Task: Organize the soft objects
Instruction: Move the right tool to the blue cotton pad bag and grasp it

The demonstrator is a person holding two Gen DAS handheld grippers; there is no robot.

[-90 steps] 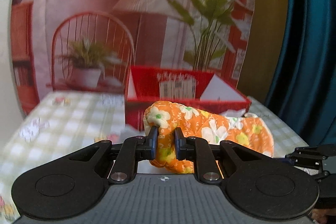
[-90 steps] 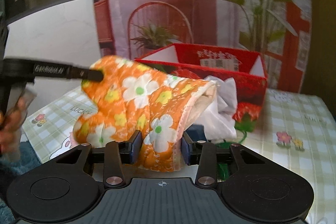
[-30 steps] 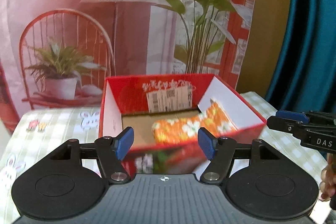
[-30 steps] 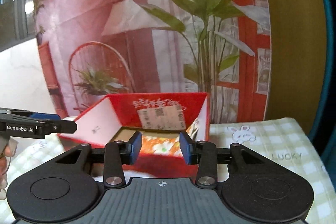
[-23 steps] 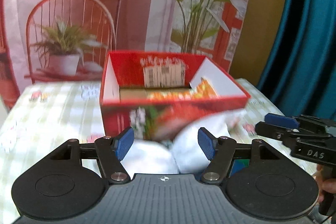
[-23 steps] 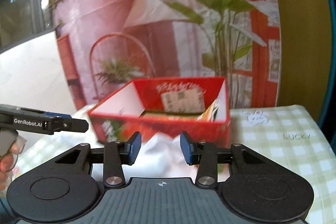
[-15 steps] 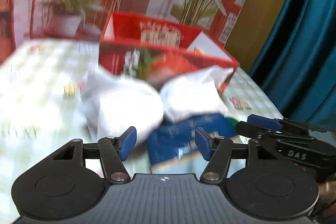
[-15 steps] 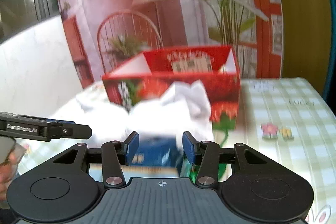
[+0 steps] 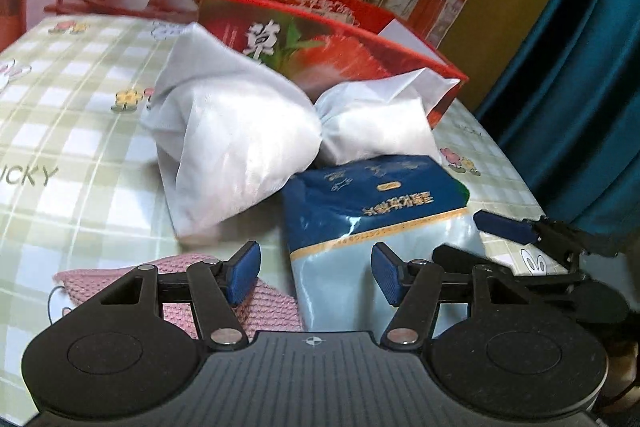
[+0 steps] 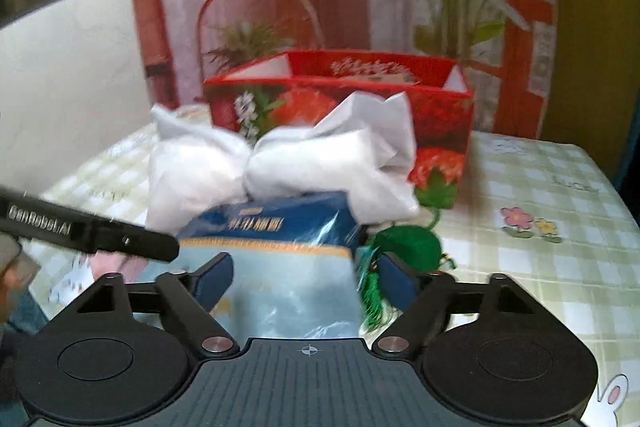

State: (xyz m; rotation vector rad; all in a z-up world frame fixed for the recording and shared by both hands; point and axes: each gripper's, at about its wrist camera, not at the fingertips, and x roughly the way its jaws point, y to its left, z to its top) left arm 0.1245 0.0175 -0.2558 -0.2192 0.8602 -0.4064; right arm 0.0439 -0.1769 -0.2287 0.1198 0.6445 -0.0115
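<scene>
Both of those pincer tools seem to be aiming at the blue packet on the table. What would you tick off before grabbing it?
1. Right tool open wide enough: ok, its jaws are opening, with the blue tissue pack between them and not yet pressed.
2. Left tool free: ok, open, nothing pinched.
3. Pack free to lift: not ok, the white bundle leans against its far end.
4. Nothing else in the grip path: cannot tell, the green tasselled piece sits close by the right tool and the pink knit cloth lies under the left one.
5. Red box open on top: ok.
6. Room inside the box: cannot tell.
</scene>
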